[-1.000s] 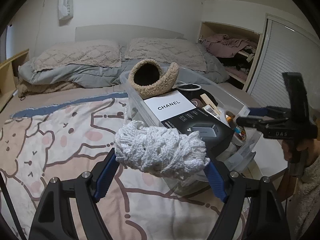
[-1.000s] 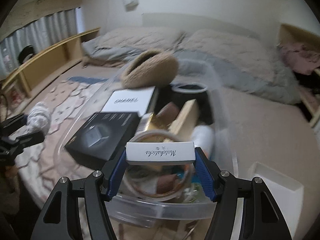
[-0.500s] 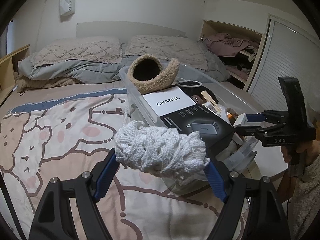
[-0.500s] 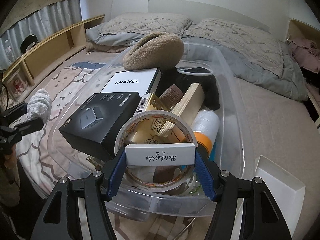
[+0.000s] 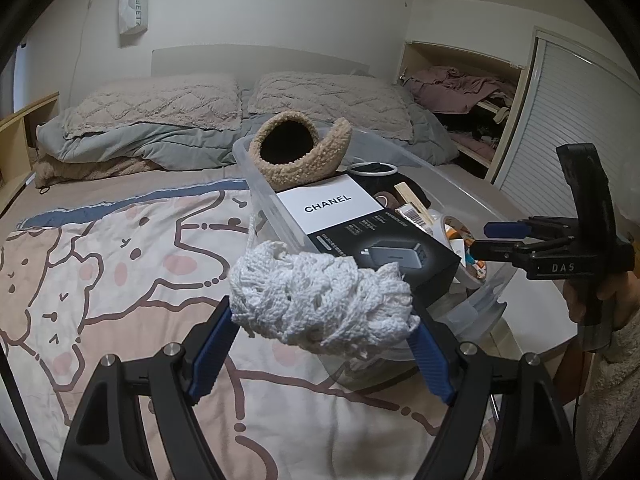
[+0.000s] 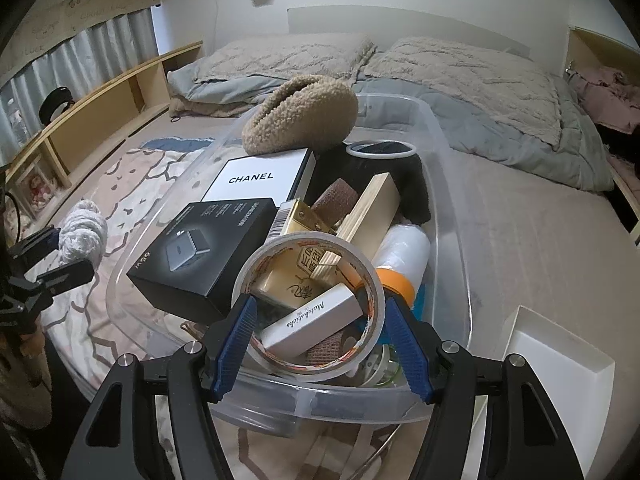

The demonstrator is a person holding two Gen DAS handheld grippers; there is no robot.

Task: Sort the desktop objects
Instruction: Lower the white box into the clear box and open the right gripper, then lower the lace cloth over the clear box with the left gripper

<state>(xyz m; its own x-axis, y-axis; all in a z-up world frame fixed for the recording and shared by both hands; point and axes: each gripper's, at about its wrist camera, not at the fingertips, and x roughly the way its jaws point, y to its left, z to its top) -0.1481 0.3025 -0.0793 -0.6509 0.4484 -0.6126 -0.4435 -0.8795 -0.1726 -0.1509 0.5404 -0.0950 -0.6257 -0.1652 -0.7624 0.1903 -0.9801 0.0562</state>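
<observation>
Two hand-held grippers are working at the clear bin (image 6: 448, 208): the left (image 5: 320, 320) is clamping a white knitted bundle (image 5: 320, 300) beside it (presumably next in), the right (image 6: 320, 344) is hanging wide open over a matchbox (image 6: 316, 320) lying inside.

A clear plastic storage bin (image 6: 444, 152) sits on the bed, in front of two quilted beige pillows (image 6: 472, 68). Inside the bin, a tan fleece pouch (image 6: 304, 112) rests at the far end, partly on a white Chanel box (image 6: 256, 178). A black charger box (image 6: 208, 252) lies nearer than the Chanel box. At the bin's near end, a white matchstick box (image 6: 312, 320) lies inside a clear tape roll (image 6: 308, 304). A pale wooden block (image 6: 368, 212) leans behind the roll. A white open tray (image 6: 560, 364) stands right of the bin. A white knitted bundle (image 6: 82, 236) hangs left of the bin, above a cartoon-print blanket (image 5: 120, 264).
</observation>
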